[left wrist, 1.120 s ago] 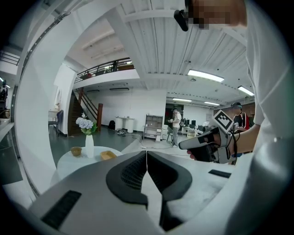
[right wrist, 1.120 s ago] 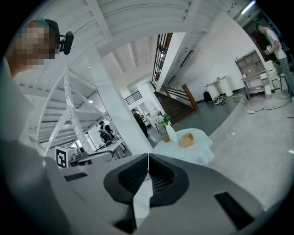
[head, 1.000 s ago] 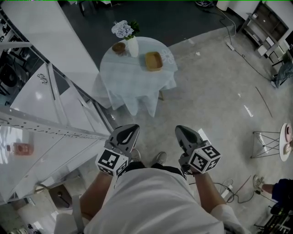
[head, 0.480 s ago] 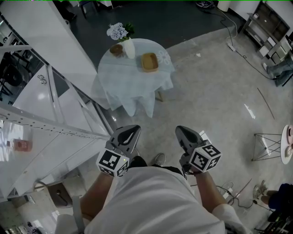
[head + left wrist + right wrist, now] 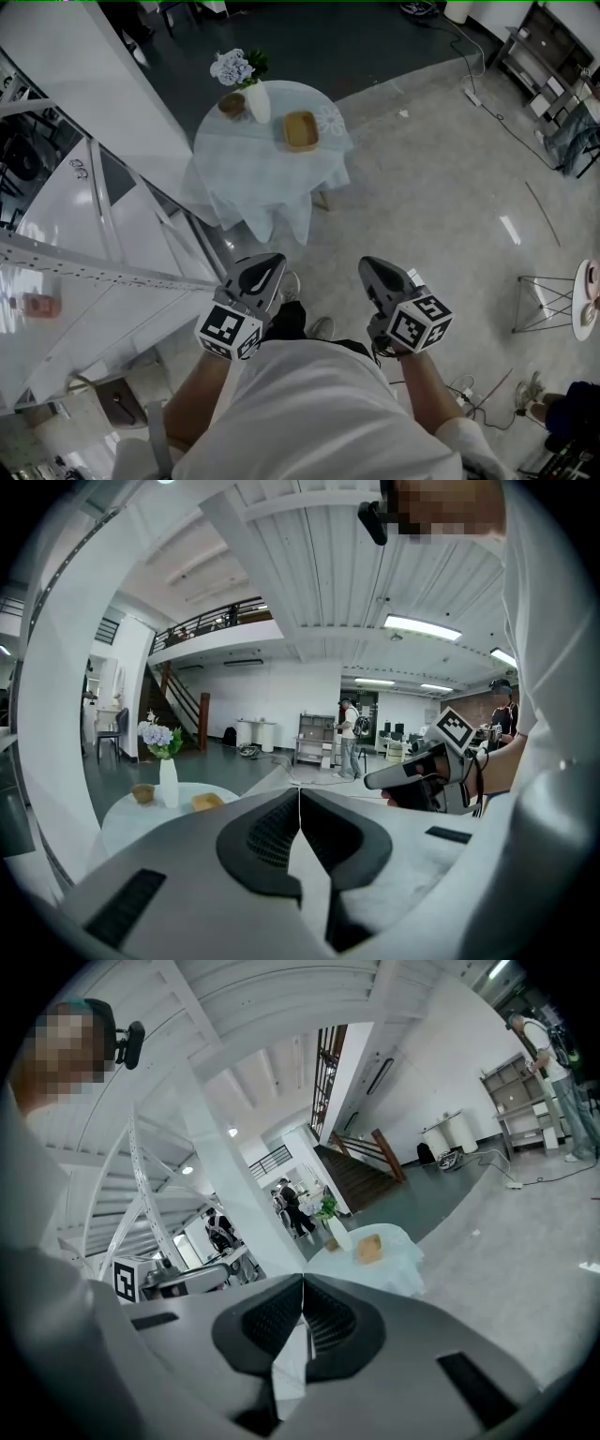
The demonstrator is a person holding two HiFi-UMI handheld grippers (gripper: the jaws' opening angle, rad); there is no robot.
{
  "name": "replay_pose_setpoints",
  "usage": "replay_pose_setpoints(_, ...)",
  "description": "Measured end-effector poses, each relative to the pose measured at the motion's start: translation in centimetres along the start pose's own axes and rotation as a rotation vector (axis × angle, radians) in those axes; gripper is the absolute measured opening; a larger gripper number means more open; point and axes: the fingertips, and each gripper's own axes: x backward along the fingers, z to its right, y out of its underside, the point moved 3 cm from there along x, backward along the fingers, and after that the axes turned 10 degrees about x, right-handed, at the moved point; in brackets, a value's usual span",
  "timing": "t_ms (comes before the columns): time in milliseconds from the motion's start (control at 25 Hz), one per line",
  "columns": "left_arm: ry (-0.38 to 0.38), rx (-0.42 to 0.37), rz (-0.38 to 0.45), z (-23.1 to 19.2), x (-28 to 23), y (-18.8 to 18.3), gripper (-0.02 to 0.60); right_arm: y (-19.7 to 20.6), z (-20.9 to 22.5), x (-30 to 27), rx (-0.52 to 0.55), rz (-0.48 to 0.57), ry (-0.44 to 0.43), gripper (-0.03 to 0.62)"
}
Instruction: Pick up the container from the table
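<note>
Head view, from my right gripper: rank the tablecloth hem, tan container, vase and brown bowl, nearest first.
From the right gripper:
1. Tablecloth hem, hanging at the table's near side.
2. Tan container, on the table's right part.
3. White vase and brown bowl, side by side at the far left; too close to call.

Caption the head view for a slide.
Person with left gripper and right gripper shut and empty faces a round table bearing vase, bowl and container.

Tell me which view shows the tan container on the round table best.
The head view: the tan container is seen from above, its whole square rim clear on the round table. The left gripper view shows the tan container small and edge-on; the right gripper view, small and distant.
</note>
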Motion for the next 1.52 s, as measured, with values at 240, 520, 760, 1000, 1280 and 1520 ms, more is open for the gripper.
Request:
replay_pose_setpoints(240,0.011,0.008,-0.006,-1.6,-2.7,-0.5,0.021,-0.8,2.2,-1.6,-0.006,-0.007,0.01,0.021)
replay_pose_setpoints(520,0.028,0.026,-0.018,-5.4,-7.0,-1.5,0.021,-2.3,5.0,-5.6,-0.016,-0.022,0.028,0.021)
replay_pose_setpoints(760,0.035,0.046,-0.021,-9.9,-10.8,-3.1,0.021,-3.8,7.3,-10.3,-0.024,-0.054,0.033,0.021)
replay_pose_setpoints(1000,0.035,0.066,-0.028,-14.5,-13.9,-4.6,0.021,-5.6,9.3,-14.7,-0.027,-0.083,0.042,0.021)
replay_pose_setpoints(1280,0.047,0.089,-0.038,-20.1,-17.1,-6.3,0.021,-8.0,11.8,-20.1,-0.035,-0.101,0.075,0.021)
replay_pose_setpoints(1520,0.05,0.108,-0.042,-25.0,-19.5,-7.8,0.021,-9.6,12.9,-24.4,-0.044,-0.115,0.094,0.021)
